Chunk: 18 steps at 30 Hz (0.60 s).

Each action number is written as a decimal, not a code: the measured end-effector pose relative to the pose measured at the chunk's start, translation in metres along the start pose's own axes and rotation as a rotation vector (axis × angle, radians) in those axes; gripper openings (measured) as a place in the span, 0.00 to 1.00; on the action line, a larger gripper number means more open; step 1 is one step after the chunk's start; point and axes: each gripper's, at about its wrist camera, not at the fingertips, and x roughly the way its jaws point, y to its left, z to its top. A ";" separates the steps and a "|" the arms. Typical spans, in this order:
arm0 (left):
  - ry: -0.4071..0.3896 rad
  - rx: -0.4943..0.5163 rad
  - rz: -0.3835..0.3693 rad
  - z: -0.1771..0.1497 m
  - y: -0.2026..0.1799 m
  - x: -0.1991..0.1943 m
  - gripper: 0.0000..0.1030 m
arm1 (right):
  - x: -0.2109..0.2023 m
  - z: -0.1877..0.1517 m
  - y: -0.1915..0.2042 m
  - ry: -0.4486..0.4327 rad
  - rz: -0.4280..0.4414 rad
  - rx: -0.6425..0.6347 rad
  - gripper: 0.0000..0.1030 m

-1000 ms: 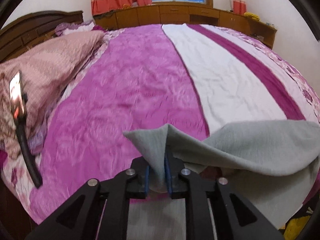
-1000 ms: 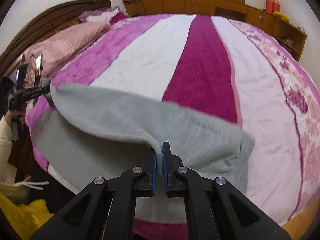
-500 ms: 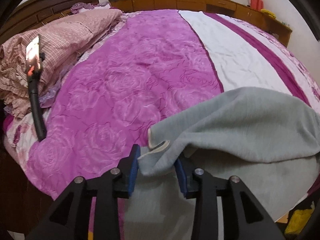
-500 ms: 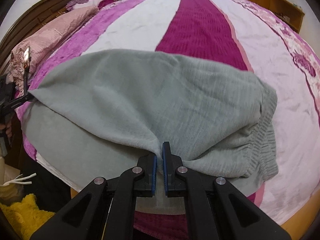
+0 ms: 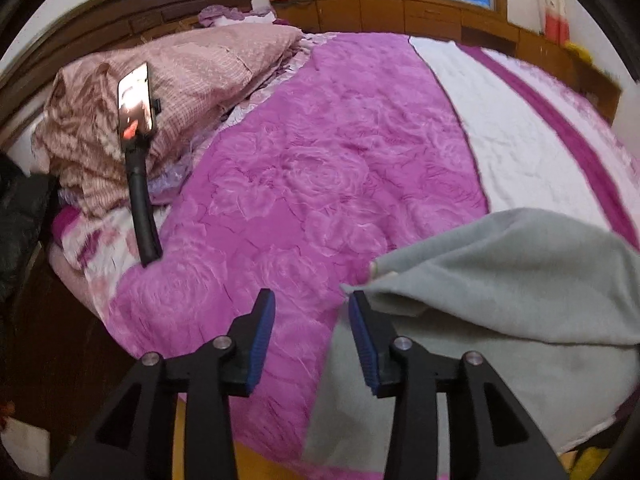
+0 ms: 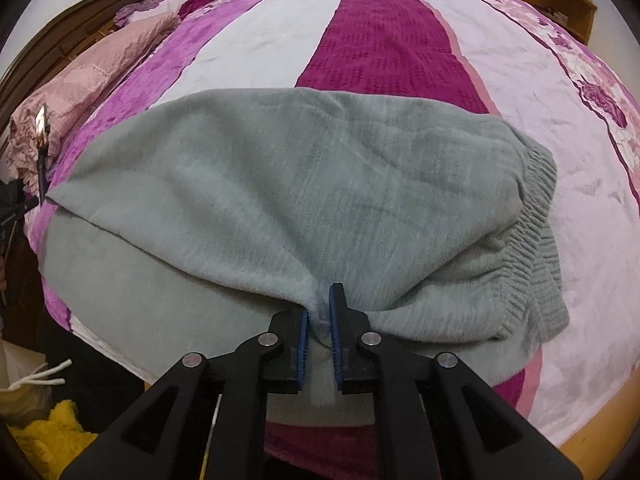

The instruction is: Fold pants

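Note:
Grey fleece pants (image 6: 304,184) lie folded over on the bed, with the ribbed waistband (image 6: 532,240) at the right. My right gripper (image 6: 319,304) pinches the near fold of the top layer. Its blue pads stand slightly apart, with the cloth bunched between them. In the left wrist view the pants (image 5: 520,272) lie at the right. My left gripper (image 5: 310,304) is open and its jaws are opening. Only the pink cover shows between them. The leg end's corner rests against the tip of the right-hand finger (image 5: 360,320).
The bed has a pink, white and magenta striped cover (image 5: 320,160). Pillows (image 5: 200,80) lie by the wooden headboard. A phone on a black stand (image 5: 136,100) stands at the bed's left edge. Beside the bed are a white bag (image 6: 24,380) and a yellow fluffy item (image 6: 44,432).
My left gripper has let go of the leg end, opened and shifted left off the cloth. The top layer has settled flat. The right gripper's pads have parted a little.

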 end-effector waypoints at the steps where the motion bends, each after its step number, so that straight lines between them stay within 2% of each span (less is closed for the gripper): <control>1: 0.002 -0.014 -0.019 -0.002 0.000 -0.003 0.39 | -0.004 -0.001 -0.001 -0.002 0.001 0.007 0.07; 5: 0.013 -0.074 -0.109 -0.013 -0.006 -0.019 0.39 | -0.018 -0.008 -0.002 -0.021 0.009 0.040 0.17; 10: 0.065 -0.138 -0.246 -0.022 -0.029 -0.016 0.39 | -0.031 -0.019 -0.005 -0.031 0.002 0.076 0.22; 18: 0.113 -0.179 -0.312 -0.019 -0.068 0.018 0.39 | -0.045 -0.029 -0.027 -0.067 0.020 0.182 0.22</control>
